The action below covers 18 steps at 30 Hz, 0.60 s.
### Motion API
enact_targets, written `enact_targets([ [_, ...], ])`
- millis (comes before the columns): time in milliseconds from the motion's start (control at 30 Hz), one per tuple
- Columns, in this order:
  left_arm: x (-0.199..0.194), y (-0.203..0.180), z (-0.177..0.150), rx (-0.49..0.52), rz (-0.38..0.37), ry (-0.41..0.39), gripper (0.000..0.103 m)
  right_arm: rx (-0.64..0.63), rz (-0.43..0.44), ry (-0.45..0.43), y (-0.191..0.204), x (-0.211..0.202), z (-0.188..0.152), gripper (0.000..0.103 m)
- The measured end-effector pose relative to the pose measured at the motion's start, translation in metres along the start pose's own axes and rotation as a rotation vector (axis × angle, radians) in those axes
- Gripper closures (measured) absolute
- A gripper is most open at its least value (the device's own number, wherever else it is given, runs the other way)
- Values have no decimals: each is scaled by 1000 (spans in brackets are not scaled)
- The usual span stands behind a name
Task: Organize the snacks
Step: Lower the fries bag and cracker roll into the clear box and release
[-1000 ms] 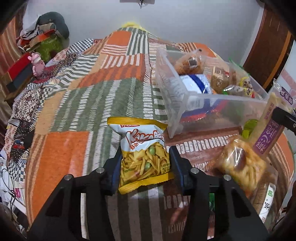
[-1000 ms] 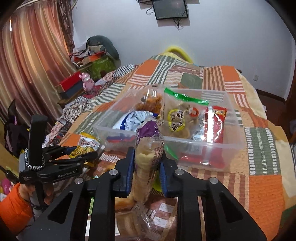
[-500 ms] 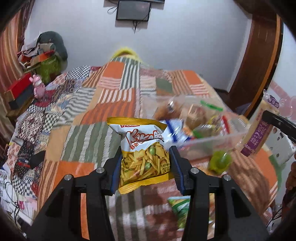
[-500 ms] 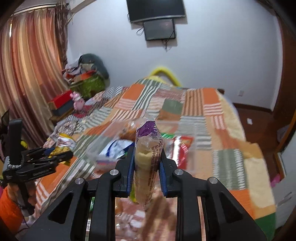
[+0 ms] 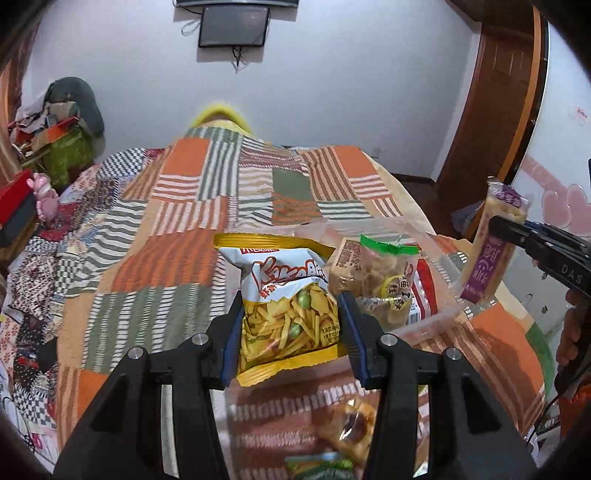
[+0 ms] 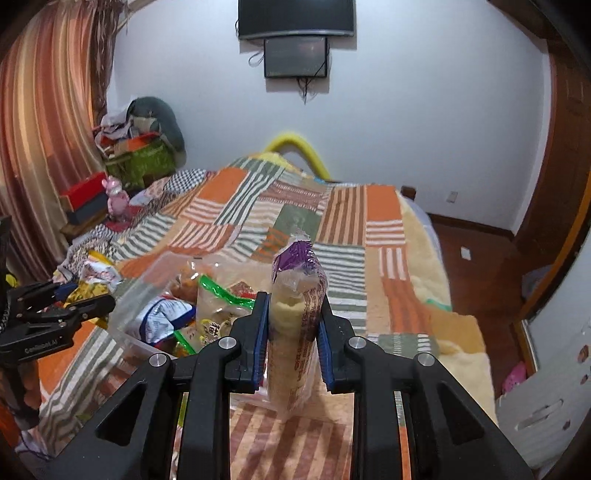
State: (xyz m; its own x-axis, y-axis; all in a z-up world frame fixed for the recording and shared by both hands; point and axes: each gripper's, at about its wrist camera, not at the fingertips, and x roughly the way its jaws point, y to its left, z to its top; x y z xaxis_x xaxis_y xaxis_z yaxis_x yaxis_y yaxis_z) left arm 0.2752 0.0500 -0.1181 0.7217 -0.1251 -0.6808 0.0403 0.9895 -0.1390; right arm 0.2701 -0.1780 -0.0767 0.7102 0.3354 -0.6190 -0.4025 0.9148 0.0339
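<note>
My left gripper (image 5: 291,328) is shut on a yellow and white bag of fries snack (image 5: 286,302), held in the air above the bed. My right gripper (image 6: 292,332) is shut on a tall purple-topped pack of wafer rolls (image 6: 293,332), also lifted; that pack shows at the right of the left wrist view (image 5: 491,254). A clear plastic bin (image 5: 432,317) on the patchwork quilt holds several snack bags, among them a green-topped cookie bag (image 5: 388,273). The bin shows left of the right gripper (image 6: 133,306), below it.
A patchwork quilt (image 5: 177,236) covers the bed. Loose snack packs (image 5: 351,435) lie on the quilt near me. A red box and a pink toy (image 6: 114,192) sit at the left. A wooden door (image 5: 495,110) stands at the right. A TV (image 6: 295,18) hangs on the far wall.
Both grippers have risen with their snacks still held. The bin and quilt now sit lower and farther in both views.
</note>
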Motion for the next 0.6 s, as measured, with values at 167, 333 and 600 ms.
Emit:
enact_targets([
  [167,31,-4,6,8,-1,35,55,-20,6,44,0,22,7,82],
  [333,50,-8,7,27,0,57,55,-22,14,106,-2,52,2,82],
  [600,64,-16,12,62,19,57,53,-14,-1,154,-3,74,4,82],
])
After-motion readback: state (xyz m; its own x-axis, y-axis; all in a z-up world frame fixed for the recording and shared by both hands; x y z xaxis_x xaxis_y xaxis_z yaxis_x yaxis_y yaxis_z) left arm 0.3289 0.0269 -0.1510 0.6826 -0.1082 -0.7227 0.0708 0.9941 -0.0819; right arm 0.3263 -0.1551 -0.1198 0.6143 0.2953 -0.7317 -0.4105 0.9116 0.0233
